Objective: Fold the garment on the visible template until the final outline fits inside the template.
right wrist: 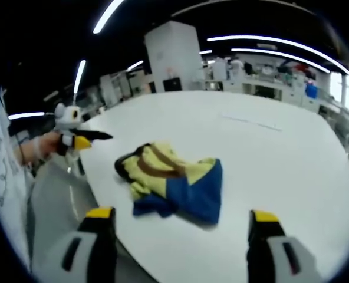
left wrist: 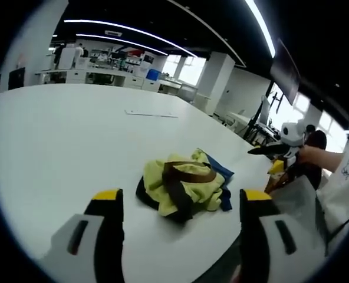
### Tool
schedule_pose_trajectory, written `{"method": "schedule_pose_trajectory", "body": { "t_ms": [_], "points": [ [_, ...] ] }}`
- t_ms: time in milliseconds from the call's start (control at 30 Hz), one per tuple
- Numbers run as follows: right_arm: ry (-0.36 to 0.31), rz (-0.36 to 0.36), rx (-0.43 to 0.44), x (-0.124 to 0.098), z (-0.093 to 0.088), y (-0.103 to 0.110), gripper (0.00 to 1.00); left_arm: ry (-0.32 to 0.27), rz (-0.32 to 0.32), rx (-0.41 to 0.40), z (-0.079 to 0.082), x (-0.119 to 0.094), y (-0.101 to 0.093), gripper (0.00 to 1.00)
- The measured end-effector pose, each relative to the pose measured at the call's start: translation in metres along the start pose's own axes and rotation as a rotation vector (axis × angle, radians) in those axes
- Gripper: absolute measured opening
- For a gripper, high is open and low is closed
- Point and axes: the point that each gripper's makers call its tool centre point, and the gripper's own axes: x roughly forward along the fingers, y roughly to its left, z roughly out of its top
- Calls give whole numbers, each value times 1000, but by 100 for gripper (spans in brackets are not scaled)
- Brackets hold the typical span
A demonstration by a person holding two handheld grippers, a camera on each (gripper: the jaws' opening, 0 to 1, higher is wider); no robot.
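Left tool [left wrist: 177, 203] and right tool [right wrist: 180, 221]: jaws wide, holding nothing, both short of the crumpled yellow, blue and brown fabric garment [left wrist: 183, 186] [right wrist: 171, 180]. It lies bunched near the white bench's [left wrist: 62, 135] edge. Folding not begun; thin template line [left wrist: 151, 114] lies well beyond.

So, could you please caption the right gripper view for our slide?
Crumpled yellow-and-blue garment on the white table, framed by the right gripper's open fingers.
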Motion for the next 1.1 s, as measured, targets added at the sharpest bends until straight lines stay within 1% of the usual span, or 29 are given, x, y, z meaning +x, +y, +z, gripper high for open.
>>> {"method": "schedule_pose_trajectory", "body": {
  "t_ms": [100,233,300,400,500,633,700,833,900,1000,1067,1100],
  "points": [
    [12,8,3,4,-1,-2,92,15,-6,1,-4,2,0,74],
    [27,16,-1,11,-4,-8,91,19,-7,-7,-6,5,3,71],
    [33,28,6,15,-5,-9,90,24,-14,-14,-7,6,1,67],
    [44,40,-2,18,-4,-8,86,33,-25,-23,-8,8,-1,61],
    [54,50,-10,22,-3,-10,84,44,-28,-34,-10,11,0,56],
    [61,58,-20,28,1,-10,77,50,-34,-52,-12,16,3,50],
    [65,63,-19,32,2,-12,73,66,-32,-62,-16,20,5,47],
    [74,67,-22,38,2,-15,65,98,-47,-74,-22,26,4,40],
    [85,72,-16,42,-1,-17,63,114,-61,-84,-26,29,2,38],
    [102,77,-7,46,-3,-18,56,127,-67,-107,-28,33,1,32],
    [111,77,-12,48,-4,-18,52,136,-63,-129,-29,37,2,31],
    [112,75,-12,49,-3,-18,51,131,-65,-133,-30,39,5,31]
  ]
}}
